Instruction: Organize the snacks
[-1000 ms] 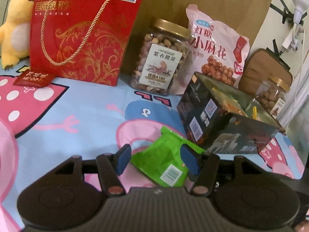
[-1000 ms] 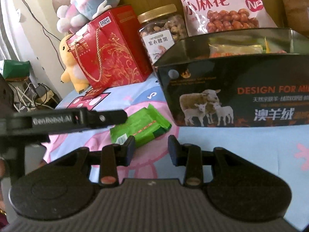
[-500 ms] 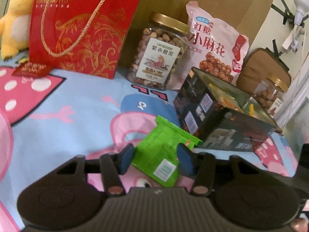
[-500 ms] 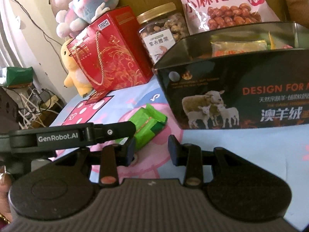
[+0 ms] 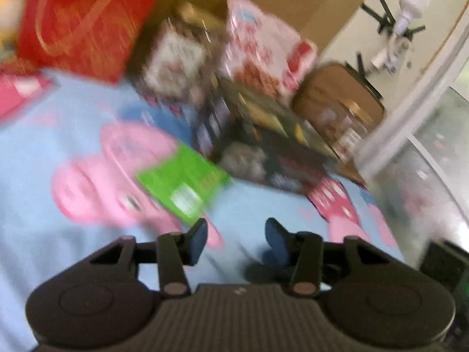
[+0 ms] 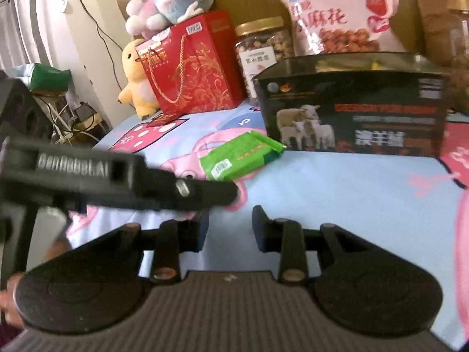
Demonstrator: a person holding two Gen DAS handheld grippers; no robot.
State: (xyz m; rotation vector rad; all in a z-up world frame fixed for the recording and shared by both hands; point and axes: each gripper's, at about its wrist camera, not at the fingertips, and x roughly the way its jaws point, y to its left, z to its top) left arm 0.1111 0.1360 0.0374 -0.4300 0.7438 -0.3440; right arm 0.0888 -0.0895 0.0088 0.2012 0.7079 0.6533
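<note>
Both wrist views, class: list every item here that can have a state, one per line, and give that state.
Green packet: flat on the cloth, ungripped.
Black box: open-topped, upright, packets inside.
Nut jar: upright, gold lid on.
Pink bag: upright, apparently sealed.
Red gift bag: upright, handle hanging down.
Left gripper: open, empty.
Right gripper: open, empty.

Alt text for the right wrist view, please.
A green snack packet lies flat on the cartoon bedsheet, beside a dark open box, ahead of the open, empty right gripper. The left gripper crosses the left foreground.
</note>
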